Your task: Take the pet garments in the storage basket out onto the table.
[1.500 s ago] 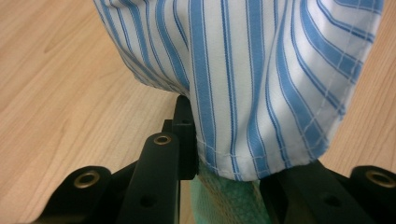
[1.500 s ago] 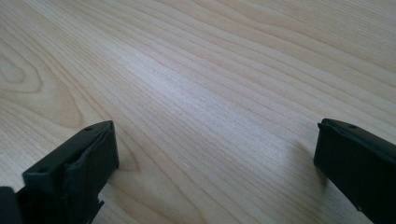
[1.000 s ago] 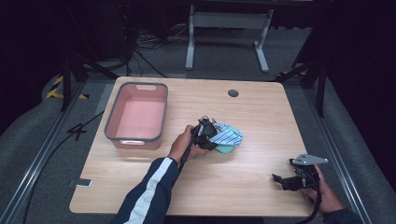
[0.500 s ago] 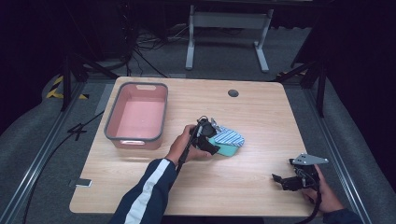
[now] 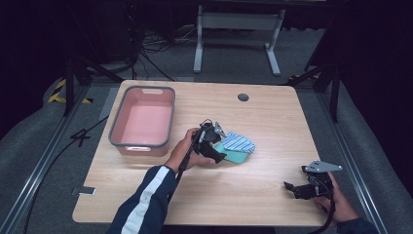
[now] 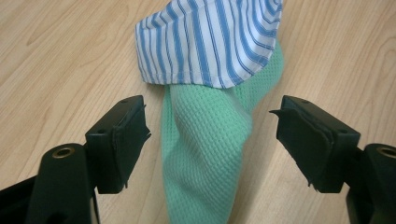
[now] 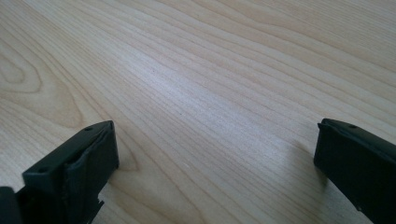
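Observation:
A green waffle cloth lies on the wooden table with a blue-and-white striped cloth partly on top of it. In the high view both cloths, green and striped, sit near the table's middle. My left gripper is at their left edge, and in the left gripper view it stands open with its jaws on either side of the green cloth, not touching it. My right gripper rests open low over bare wood at the front right; its view has nothing between the jaws.
A pink bin with a grey rim stands at the table's left, with nothing in it that I can see. A dark round grommet sits near the far edge. Bare wood lies between the cloths and the right gripper.
The cloths now lie flatter on the table. The left gripper has stayed at their left edge. The right gripper has not moved.

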